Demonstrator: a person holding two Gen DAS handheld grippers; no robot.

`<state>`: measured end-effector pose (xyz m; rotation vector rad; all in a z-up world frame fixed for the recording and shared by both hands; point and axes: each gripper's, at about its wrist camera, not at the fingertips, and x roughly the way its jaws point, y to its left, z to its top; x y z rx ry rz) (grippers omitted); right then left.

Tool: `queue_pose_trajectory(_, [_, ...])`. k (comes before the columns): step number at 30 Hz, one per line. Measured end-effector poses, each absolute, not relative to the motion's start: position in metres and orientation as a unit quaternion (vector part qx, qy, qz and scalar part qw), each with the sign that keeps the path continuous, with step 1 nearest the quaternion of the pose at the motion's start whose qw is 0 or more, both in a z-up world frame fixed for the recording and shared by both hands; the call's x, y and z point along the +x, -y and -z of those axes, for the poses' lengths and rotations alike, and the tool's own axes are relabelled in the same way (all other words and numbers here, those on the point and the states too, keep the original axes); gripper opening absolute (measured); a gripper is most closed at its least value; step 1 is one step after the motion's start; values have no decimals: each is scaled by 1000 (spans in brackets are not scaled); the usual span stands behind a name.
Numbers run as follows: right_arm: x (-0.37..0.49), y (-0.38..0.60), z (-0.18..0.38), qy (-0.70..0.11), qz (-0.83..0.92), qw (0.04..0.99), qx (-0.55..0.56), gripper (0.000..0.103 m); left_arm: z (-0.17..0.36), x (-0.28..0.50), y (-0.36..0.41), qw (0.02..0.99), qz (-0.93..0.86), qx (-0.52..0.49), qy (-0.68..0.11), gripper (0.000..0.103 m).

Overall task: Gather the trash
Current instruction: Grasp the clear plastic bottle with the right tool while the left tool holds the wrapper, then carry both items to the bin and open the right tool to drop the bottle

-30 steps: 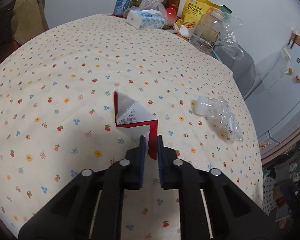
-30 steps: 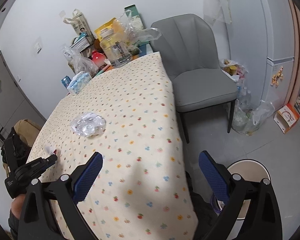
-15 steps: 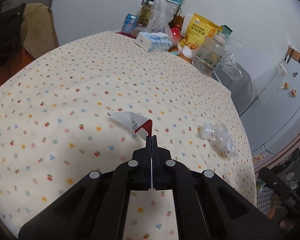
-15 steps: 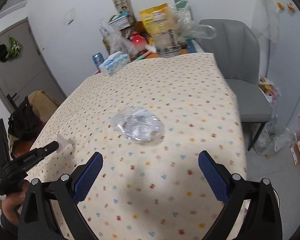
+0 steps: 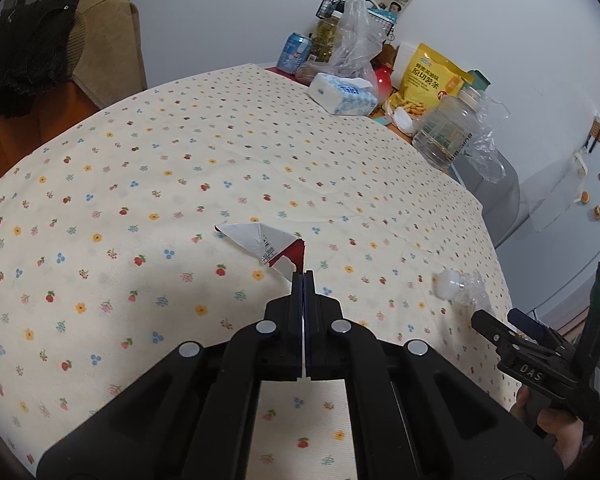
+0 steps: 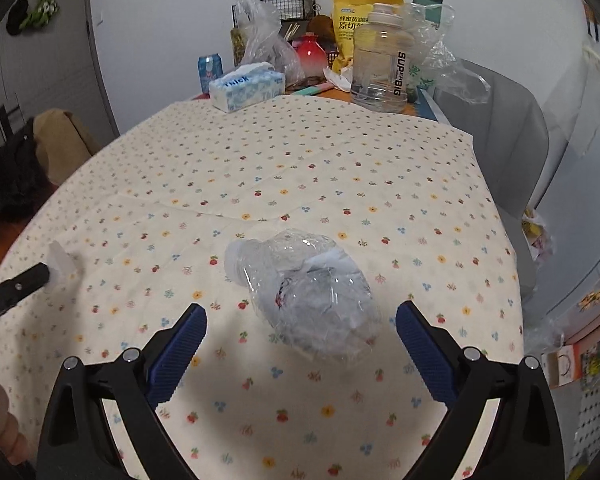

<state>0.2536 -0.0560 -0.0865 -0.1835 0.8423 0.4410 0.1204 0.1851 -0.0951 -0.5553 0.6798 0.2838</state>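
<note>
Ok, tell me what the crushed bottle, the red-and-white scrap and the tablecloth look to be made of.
Crushed bottle: thin clear plastic, glossy; it is see-through, creased and dented, with highlights on the folds.
Red-and-white scrap: probably coated paper or thin card packaging; flat, sharply folded, with a printed code and torn edges.
Tablecloth: matte woven fabric, it seems; fine weave and soft crease lines show.

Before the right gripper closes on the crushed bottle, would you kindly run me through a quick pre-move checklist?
1. Right gripper open wide enough for the crushed bottle: ok.
2. Bottle centred between the fingers: cannot tell; it lies just ahead of the tips, roughly mid-gap.
3. Bottle free of neighbours on the tablecloth: ok.
4. Left gripper shut on the torn wrapper: ok.
5. Left gripper clear of the right one's path: ok, well off to the side.
6. Bin within reach: cannot tell, none in view.
</note>
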Motion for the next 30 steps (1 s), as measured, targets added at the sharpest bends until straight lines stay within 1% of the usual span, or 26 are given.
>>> queue_pose_trajectory(1, [255,52,88,-406,-211,884,-95,91,96,120,-187,895,-138,-270,-328,1])
queue_pose_trajectory(3, [256,47,93,-410,-210,881,-107,85,98,120,-189,893,-139,-273,-329,1])
queue_pose_trajectory(5, [254,43,95,-412,-196,881,-127,56,99,119,-190,893,-137,-274,-329,1])
queue_pose_trajectory(6, [251,42,93,-412,-194,879,-138,46,99,119,-189,893,-136,-274,-329,1])
queue_pose_trajectory(7, [248,43,90,-416,-206,875,-137,44,99,118,-188,894,-135,-274,-329,1])
queue_pose_trajectory(8, [243,43,85,-412,-212,876,-137,38,99,118,-187,894,-134,-273,-328,1])
queue_pose_trajectory(11, [232,50,73,-403,-218,880,-129,32,98,118,-182,896,-130,-272,-328,2])
queue_pose_trajectory(23, [199,135,41,-400,-217,890,-2,31,86,129,-136,907,-87,-250,-327,1])
queue_pose_trajectory(30, [190,191,36,-390,-182,902,38,31,80,141,-96,913,-56,-230,-332,2])
